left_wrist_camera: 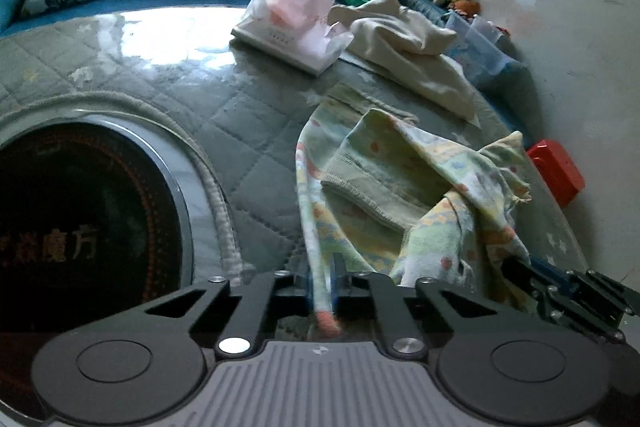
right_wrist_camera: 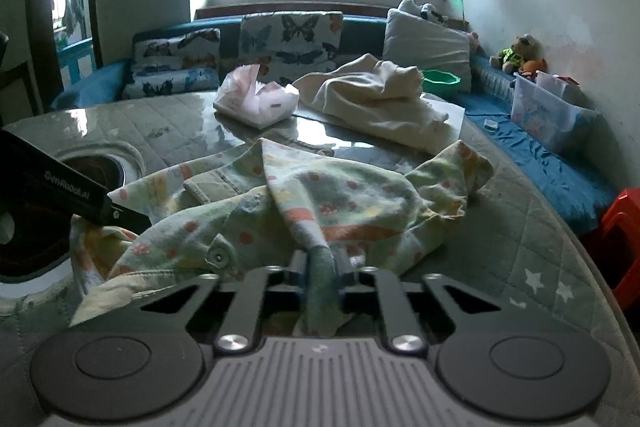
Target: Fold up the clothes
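Both tools grip a crumpled, pastel-printed child's garment (right_wrist_camera: 320, 195) lying rumpled on the quilted counter (left_wrist_camera: 224, 131), near its front edge. The left tool (left_wrist_camera: 324, 291) has its jaws pinched narrow on a strip of the cloth's left edge; the right tool (right_wrist_camera: 320, 275) is clamped on a greenish band of fabric, possibly a cuff or waistband. A cream garment (right_wrist_camera: 376, 99) and a pink-wrapped package (right_wrist_camera: 256, 103) lie farther back, well apart from the work. The step in hand appears to be taking hold for spreading. The next move likely calls for lifting and drawing both hands apart so the cloth lies flat before any fold.
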Demonstrator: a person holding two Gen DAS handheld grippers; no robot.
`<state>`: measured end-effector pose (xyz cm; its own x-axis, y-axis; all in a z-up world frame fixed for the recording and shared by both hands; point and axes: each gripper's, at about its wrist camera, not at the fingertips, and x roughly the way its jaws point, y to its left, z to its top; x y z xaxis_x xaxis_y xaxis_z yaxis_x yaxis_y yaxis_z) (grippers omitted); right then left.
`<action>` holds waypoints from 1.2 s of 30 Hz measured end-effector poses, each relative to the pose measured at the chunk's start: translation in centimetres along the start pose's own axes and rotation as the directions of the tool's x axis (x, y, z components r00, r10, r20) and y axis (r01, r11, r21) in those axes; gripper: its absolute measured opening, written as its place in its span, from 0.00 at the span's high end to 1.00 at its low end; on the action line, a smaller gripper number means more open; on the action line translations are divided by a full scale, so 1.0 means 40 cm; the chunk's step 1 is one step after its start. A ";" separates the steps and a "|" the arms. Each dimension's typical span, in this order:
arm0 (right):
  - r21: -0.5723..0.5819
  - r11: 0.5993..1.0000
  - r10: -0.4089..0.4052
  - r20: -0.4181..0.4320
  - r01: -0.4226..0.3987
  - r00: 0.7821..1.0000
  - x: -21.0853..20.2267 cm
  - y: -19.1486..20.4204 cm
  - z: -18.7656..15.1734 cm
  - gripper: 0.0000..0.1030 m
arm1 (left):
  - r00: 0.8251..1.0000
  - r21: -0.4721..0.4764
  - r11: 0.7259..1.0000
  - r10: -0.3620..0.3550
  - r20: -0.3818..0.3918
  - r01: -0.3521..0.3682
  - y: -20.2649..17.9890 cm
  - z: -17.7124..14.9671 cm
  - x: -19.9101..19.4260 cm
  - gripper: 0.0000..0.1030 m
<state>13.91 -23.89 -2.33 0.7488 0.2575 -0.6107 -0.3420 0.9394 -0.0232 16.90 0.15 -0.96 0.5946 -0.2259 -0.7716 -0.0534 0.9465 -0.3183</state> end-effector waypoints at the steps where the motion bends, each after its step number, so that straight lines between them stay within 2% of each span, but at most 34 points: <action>1: 0.003 1.000 -0.002 0.004 0.002 1.000 -0.006 -0.005 0.002 0.93 | 1.000 0.001 1.000 -0.004 0.005 0.004 0.001 -0.003 -0.009 0.95; 11: 0.020 0.999 -0.041 0.041 0.041 0.998 -0.146 -0.039 -0.065 0.97 | 0.998 0.040 0.999 -0.017 0.064 0.014 0.011 -0.041 -0.101 0.97; 16: -0.001 0.998 -0.070 0.043 0.070 0.997 -0.208 -0.049 -0.094 0.95 | 0.997 0.016 1.000 -0.010 0.070 0.009 0.021 -0.037 -0.113 0.95; 19: -0.014 0.998 -0.067 0.054 0.068 0.996 -0.217 -0.045 -0.079 0.88 | 0.996 -0.004 1.000 0.019 0.082 -0.019 0.019 -0.025 -0.104 0.80; 20: -0.017 0.997 -0.069 0.061 0.070 0.996 -0.213 -0.040 -0.071 0.87 | 0.996 -0.010 1.000 0.028 0.082 -0.027 0.018 -0.022 -0.099 0.71; 21: -0.023 0.998 -0.064 0.063 0.066 0.996 -0.205 -0.034 -0.062 0.80 | 0.996 -0.015 0.999 0.037 0.083 -0.036 0.017 -0.018 -0.094 0.56; 22: -0.030 0.998 -0.062 0.067 0.064 0.996 -0.193 -0.027 -0.053 0.71 | 0.995 -0.020 0.999 0.046 0.083 -0.044 0.016 -0.015 -0.088 0.51; 26: -0.063 0.996 -0.065 0.077 0.070 0.995 -0.152 0.005 -0.038 0.64 | 0.996 -0.058 0.996 0.065 0.054 -0.062 0.035 -0.013 -0.053 0.41; 28: -0.080 0.993 -0.078 0.081 0.085 0.994 -0.113 0.019 -0.027 0.55 | 0.998 -0.085 0.995 0.052 0.032 -0.049 0.045 -0.010 -0.035 0.39; 31: -0.093 0.990 -0.102 0.075 0.108 0.992 -0.059 0.029 -0.008 0.55 | 1.000 -0.084 0.996 0.019 0.013 -0.017 0.046 -0.010 -0.013 0.41; 32: -0.102 0.988 -0.110 0.066 0.117 0.992 -0.042 0.031 -0.004 0.57 | 1.000 -0.082 0.997 0.007 0.007 -0.006 0.045 -0.010 -0.006 0.45; 33: -0.113 0.986 -0.119 0.056 0.125 0.991 -0.024 0.034 0.000 0.60 | 1.000 -0.078 0.997 -0.010 0.002 0.010 0.044 -0.010 0.001 0.61; 34: -0.125 0.983 -0.130 0.043 0.134 0.991 -0.004 0.036 -0.002 0.67 | 1.000 -0.073 0.997 -0.031 -0.005 0.030 0.040 -0.013 0.005 0.71; 35: -0.131 0.982 -0.135 0.036 0.139 0.990 0.008 0.036 -0.005 0.75 | 0.999 -0.072 0.996 -0.053 -0.012 0.052 0.039 -0.014 0.009 0.88; 36: -0.137 0.980 -0.140 0.032 0.143 0.990 0.014 0.033 -0.007 0.89 | 0.998 -0.069 0.996 -0.065 -0.010 0.064 0.040 -0.015 0.009 0.92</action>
<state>13.74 -22.57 -2.93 0.8069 0.1305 -0.5762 -0.3059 0.9266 -0.2185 16.55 1.43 -2.07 0.5892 -0.2892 -0.7545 -0.0705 0.9118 -0.4046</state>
